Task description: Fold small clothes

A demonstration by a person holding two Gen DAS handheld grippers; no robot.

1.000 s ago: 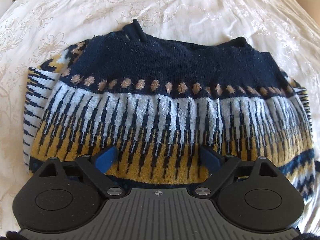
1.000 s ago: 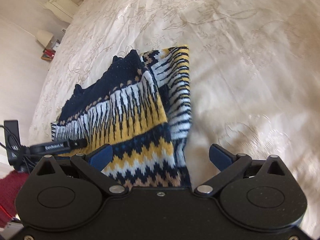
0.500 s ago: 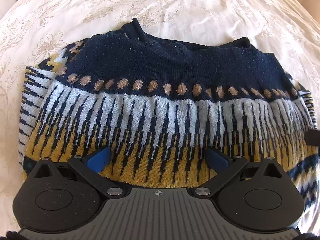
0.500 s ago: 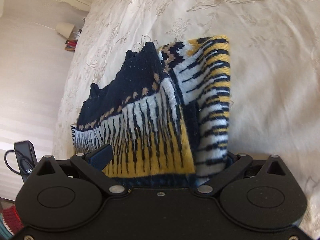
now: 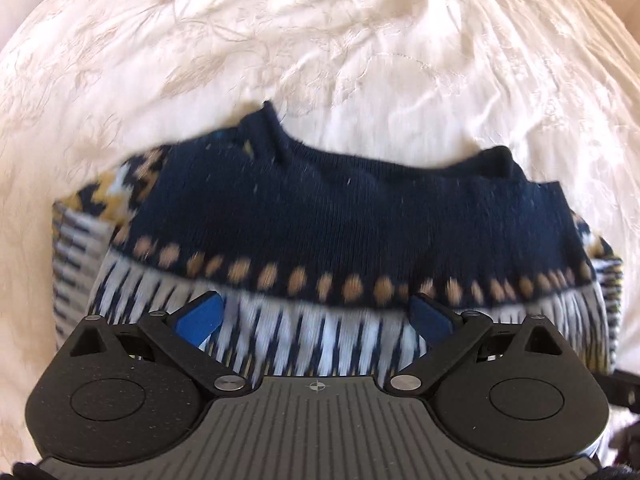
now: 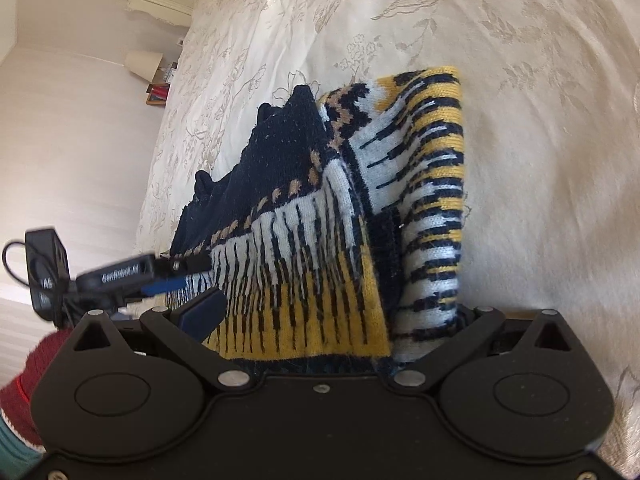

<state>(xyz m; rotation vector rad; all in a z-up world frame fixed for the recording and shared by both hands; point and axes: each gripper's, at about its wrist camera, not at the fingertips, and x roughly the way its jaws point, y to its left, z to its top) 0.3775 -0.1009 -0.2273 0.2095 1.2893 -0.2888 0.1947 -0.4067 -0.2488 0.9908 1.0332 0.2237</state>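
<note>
**Knit sweater, part folded, lifted between two tongs**

Blue pads mark the left tongs [image 5: 316, 318]; their jaws stand wide apart with the white-and-navy band of the sweater [image 5: 320, 220] lying between them; whether they pinch any cloth I cannot tell, since the near hem is hidden under the tool body. In the right view the left tongs [image 6: 168, 280] reach the sweater's left edge side-on, and there too the grip is unclear. The right tongs [image 6: 332, 312] are also wide; one pad shows at the left, the other is buried behind the striped sleeve [image 6: 432, 200], and cloth fills the gap; it may be gripped lower down, out of sight.

The sweater [image 6: 304, 240] lies on the bed [image 5: 360, 40], about mid-cover, well away from any edge that shows; its near part rises toward the right tongs while the navy neck end rests farther off; the sleeve is folded in along the right side.

Judging by the look of it, the knit is thick, soft and limp; it will sag and stretch between two holds, not slip; it has some weight for its size, so a shallow nip may pull free. Best taken at the two corners of the hem, through all layers, with the folded sleeve caught in the bite so it does not fall open.

A lamp [image 6: 142, 64] stands beyond the bed's far corner.
</note>
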